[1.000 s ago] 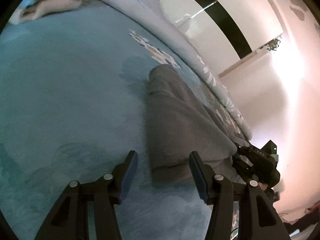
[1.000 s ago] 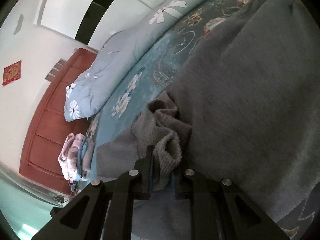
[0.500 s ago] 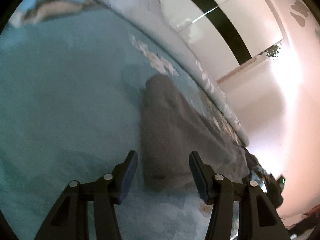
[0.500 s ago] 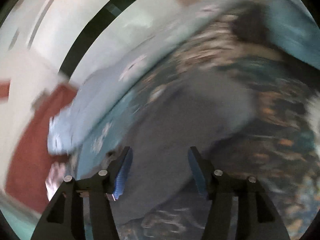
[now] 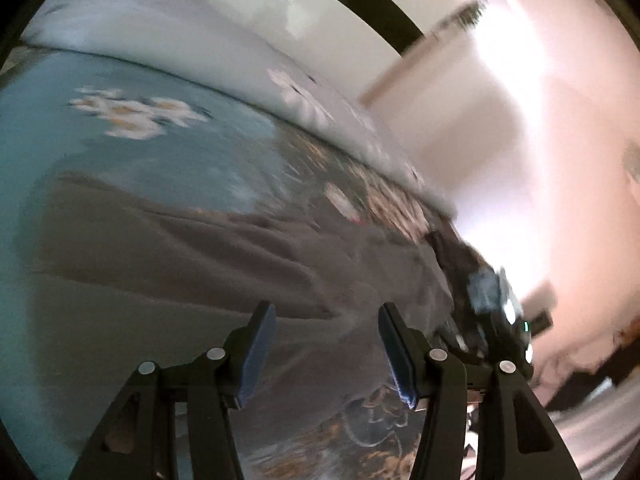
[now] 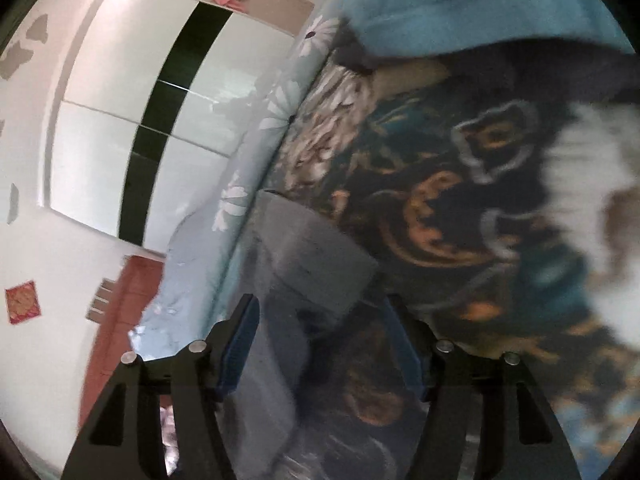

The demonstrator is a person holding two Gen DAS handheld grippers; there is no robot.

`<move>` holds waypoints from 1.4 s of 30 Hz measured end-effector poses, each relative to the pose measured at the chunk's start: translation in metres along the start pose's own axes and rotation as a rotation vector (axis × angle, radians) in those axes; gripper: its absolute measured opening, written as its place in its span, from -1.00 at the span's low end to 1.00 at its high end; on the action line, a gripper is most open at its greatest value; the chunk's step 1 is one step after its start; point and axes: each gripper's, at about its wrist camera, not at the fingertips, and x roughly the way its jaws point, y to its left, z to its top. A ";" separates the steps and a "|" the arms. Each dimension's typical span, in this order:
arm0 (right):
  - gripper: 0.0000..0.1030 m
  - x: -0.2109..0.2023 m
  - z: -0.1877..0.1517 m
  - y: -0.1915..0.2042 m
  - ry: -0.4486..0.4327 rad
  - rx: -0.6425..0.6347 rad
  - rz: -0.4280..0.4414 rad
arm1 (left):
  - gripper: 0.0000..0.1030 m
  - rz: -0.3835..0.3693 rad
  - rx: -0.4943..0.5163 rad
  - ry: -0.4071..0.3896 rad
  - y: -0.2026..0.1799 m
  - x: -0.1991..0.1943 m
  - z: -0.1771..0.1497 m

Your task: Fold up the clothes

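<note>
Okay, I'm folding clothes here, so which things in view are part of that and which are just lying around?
Part of the job:
- grey knitted garment spread on the bed
- left gripper, open
- right gripper, open

Just lying about:
- teal floral bedspread
- pale blue flowered pillow
- light blue fleece cloth
- white wardrobe with a black stripe

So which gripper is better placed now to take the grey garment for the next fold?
Probably left. The left gripper is open, with the grey garment spread right ahead. The right gripper, also open, faces mostly the patterned bedspread.
</note>
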 end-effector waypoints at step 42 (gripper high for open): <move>-0.56 0.116 -0.285 0.307 0.344 -1.183 0.110 | 0.18 0.099 -0.404 -0.376 0.170 -0.194 -0.049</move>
